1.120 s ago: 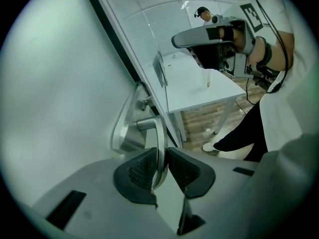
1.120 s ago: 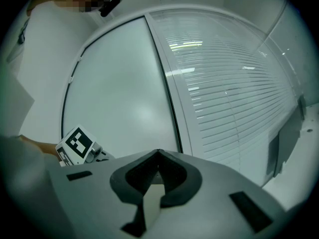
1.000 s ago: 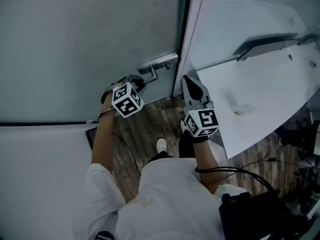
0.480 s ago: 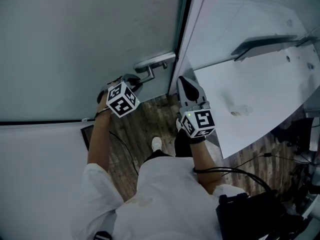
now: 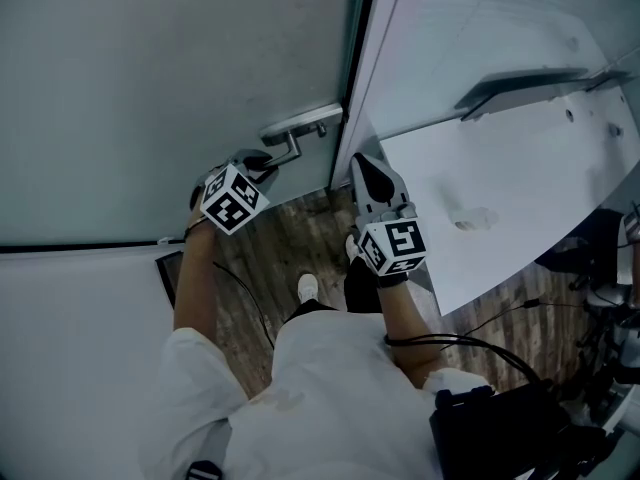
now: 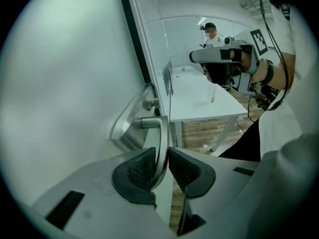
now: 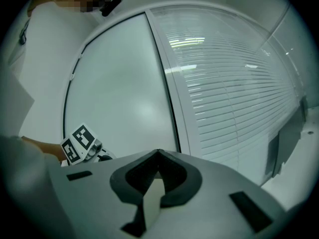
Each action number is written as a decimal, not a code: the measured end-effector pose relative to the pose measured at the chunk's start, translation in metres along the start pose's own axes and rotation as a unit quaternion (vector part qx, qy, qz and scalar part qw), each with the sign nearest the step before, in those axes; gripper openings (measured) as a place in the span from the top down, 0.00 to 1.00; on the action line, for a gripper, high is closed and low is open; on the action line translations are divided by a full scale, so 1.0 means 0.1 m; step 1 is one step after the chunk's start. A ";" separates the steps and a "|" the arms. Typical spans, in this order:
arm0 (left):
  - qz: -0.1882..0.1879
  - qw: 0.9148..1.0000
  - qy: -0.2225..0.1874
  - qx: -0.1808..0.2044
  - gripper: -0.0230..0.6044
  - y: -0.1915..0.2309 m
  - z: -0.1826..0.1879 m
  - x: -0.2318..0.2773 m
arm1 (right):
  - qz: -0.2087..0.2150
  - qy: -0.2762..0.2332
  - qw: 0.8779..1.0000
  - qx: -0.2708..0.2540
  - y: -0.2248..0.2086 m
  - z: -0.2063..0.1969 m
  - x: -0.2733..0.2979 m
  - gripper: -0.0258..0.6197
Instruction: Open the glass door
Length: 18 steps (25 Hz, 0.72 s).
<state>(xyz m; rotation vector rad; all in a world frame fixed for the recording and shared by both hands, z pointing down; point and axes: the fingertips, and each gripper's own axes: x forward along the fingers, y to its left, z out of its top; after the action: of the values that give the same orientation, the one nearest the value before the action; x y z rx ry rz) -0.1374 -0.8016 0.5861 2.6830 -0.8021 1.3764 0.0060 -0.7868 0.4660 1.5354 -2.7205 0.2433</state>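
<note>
Frosted glass is filling the upper left of the head view: the glass door (image 5: pixel 150 88) is standing in its dark frame, with its edge running down just left of the right gripper. One brushed-metal lever handle (image 5: pixel 295 128) is sitting on the door near that edge, on a single metal backplate (image 6: pixel 130 128).

The left gripper (image 5: pixel 262 161) is reaching up to the handle. In the left gripper view its jaws are clamping the lever, with both ribbed dark pads (image 6: pixel 137 169) pressing its flat sides and the lever's bar running from its pivot down between them.

The right gripper (image 5: pixel 365 168) is hanging just beside the door frame and touching nothing. In the right gripper view its jaws are lying together with nothing between them, and it is facing the door and one panel of white slatted blinds (image 7: pixel 234 93).

Two grippers are showing, each carrying one marker cube (image 5: pixel 232 198).

One white counter (image 5: pixel 500 168) is standing to the right of the door, over a wood-grain floor (image 5: pixel 290 238). One white shoe (image 5: pixel 309 288) is showing on that floor, below the grippers.

The person holding the grippers is wearing a white top (image 5: pixel 330 398). Dark cables (image 5: pixel 470 343) are trailing past the right forearm.

One other person (image 6: pixel 212 31) is standing far off beyond the counter in the left gripper view.
</note>
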 end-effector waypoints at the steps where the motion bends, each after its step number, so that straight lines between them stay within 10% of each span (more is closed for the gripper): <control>1: -0.003 1.000 -0.002 -0.003 0.85 0.00 0.00 0.00 | 0.000 0.000 1.000 -0.001 0.00 0.00 0.00 0.96; 18: -0.018 0.997 -0.057 -0.040 0.84 0.02 -0.05 0.18 | 0.007 0.000 1.000 0.002 0.03 -0.05 -0.01 0.96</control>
<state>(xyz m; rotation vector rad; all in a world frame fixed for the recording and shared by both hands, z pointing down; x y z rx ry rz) -0.1335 -0.8096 0.6030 2.7198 -0.7938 1.1663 0.0040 -0.7835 0.4708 1.5172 -2.7332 0.2481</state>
